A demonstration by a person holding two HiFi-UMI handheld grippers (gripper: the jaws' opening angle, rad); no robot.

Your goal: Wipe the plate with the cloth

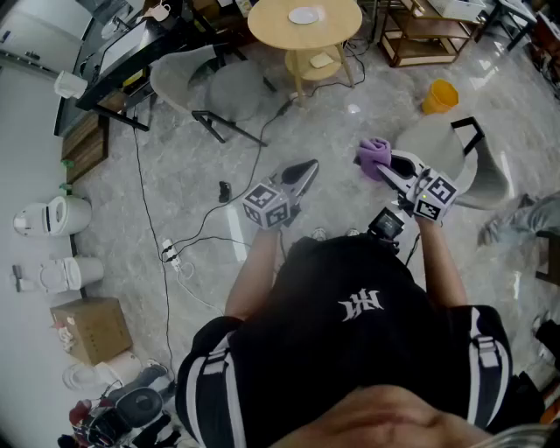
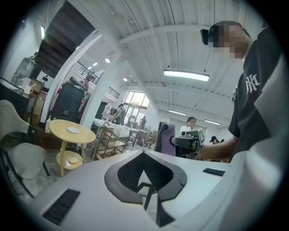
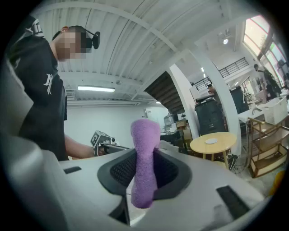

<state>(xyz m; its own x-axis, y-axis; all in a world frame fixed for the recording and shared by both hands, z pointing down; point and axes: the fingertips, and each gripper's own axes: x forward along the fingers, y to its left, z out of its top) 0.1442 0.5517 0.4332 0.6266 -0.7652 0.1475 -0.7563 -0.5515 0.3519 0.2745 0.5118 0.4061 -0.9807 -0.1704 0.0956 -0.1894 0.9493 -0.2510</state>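
Cloth (image 3: 145, 135) upright, clamped in right gripper (image 3: 143, 173)

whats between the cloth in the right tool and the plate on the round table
Head view: only bare marble floor, then the round table rim, between the cloth and the plate.

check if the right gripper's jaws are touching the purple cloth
Touching. The right gripper view shows the purple cloth pinched between the jaws of the right gripper, its ends sticking out above and below.
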